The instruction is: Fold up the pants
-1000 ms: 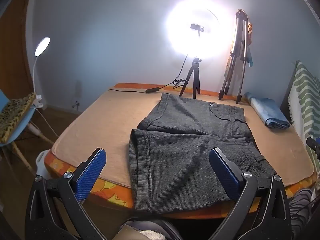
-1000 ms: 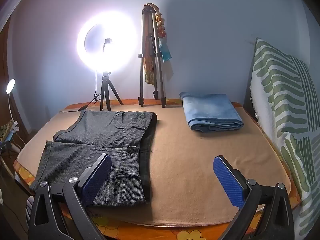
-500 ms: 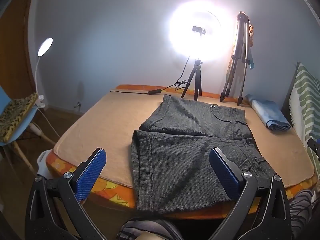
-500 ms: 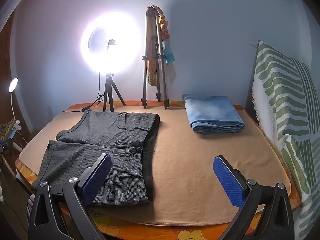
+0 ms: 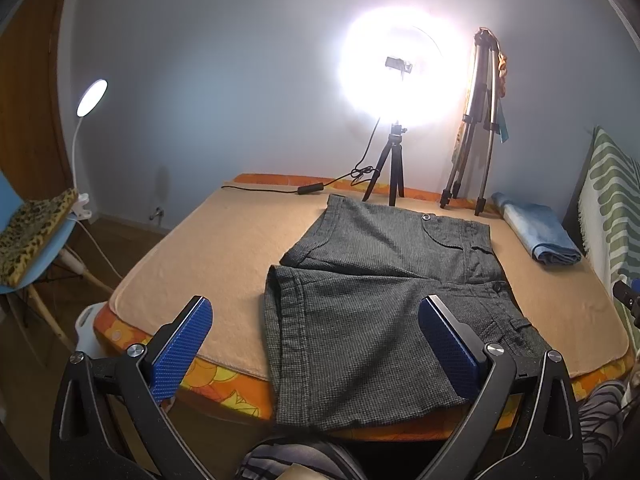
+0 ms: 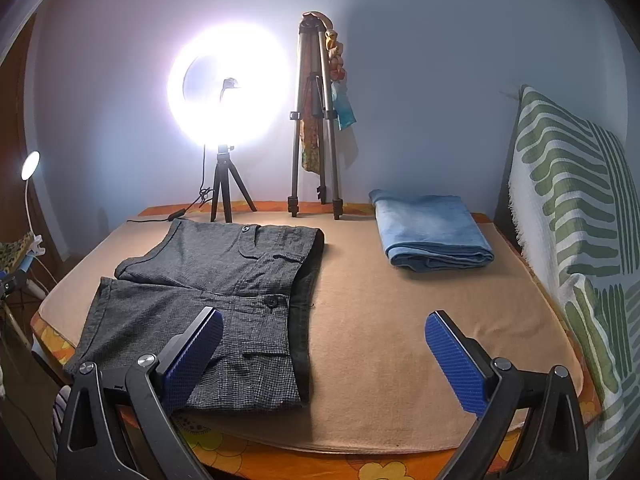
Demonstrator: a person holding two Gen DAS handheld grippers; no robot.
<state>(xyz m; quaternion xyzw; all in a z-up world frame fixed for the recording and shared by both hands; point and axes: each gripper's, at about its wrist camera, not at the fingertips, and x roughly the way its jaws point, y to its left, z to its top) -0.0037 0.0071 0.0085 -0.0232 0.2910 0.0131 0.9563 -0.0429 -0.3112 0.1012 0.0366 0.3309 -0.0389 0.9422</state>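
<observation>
A tan blanket [image 6: 400,320] covers a bed [image 5: 224,380] with an orange flowered edge, set against a pale blue wall. Grey shorts [image 5: 380,300] lie flat on the blanket, one leg hanging over the near edge. Behind the shorts stand a lit ring light [image 6: 228,88] and a folded tripod [image 6: 316,120]; right of them lies folded denim [image 6: 432,232], then a green-striped cloth [image 6: 580,220]. Left of the shorts, off the bed, stand a lamp [image 5: 92,98] and blue chair [image 5: 44,256]. Left tongs [image 5: 320,344] and right tongs [image 6: 324,356] both gape wide, empty, above the near edge.
</observation>
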